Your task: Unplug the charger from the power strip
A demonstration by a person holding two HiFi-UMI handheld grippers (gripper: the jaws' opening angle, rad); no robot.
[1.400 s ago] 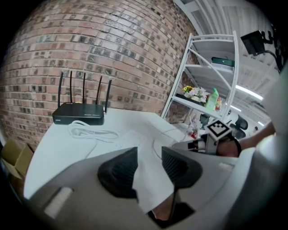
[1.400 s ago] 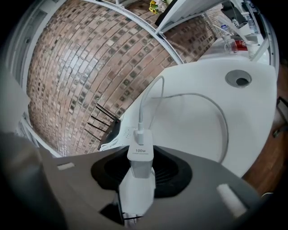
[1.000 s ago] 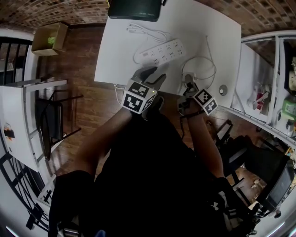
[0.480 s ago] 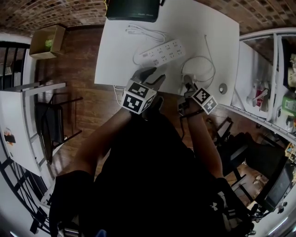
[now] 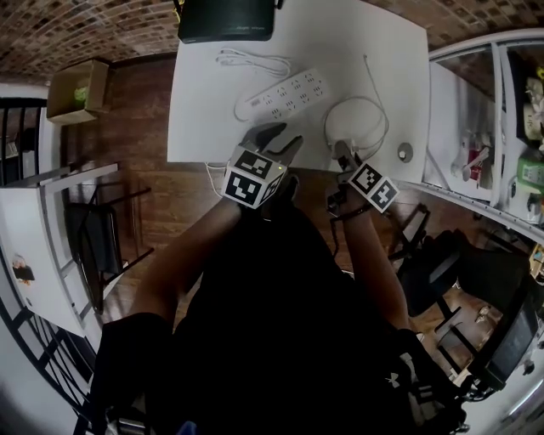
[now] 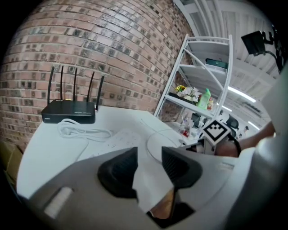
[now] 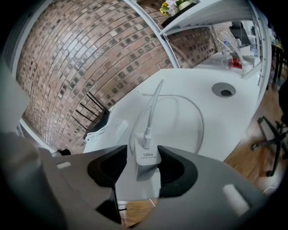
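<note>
The white charger [image 7: 145, 158] lies on the white table [image 7: 234, 117] near its front edge, unplugged, its white cable [image 7: 154, 104] looping away across the top. My right gripper [image 7: 143, 170] has its jaws on either side of the charger; they are opening and a gap shows at the left pad. In the head view the charger [image 5: 343, 147] sits just ahead of the right gripper [image 5: 345, 156]. The white power strip [image 5: 285, 95] lies farther back with no plug in it. My left gripper [image 5: 274, 141] hovers open at the table's front edge, nothing between its jaws [image 6: 150, 164].
A black router [image 5: 225, 20] stands at the table's far edge, with a coiled white cord [image 5: 252, 61] beside the strip. A round grommet [image 5: 405, 152] sits at the right front. White shelving [image 5: 510, 127] stands to the right, a cardboard box [image 5: 75, 89] on the floor to the left.
The head view has shifted a little, so the table sits higher and further left in the picture. Both grippers stay at the table's front edge.
</note>
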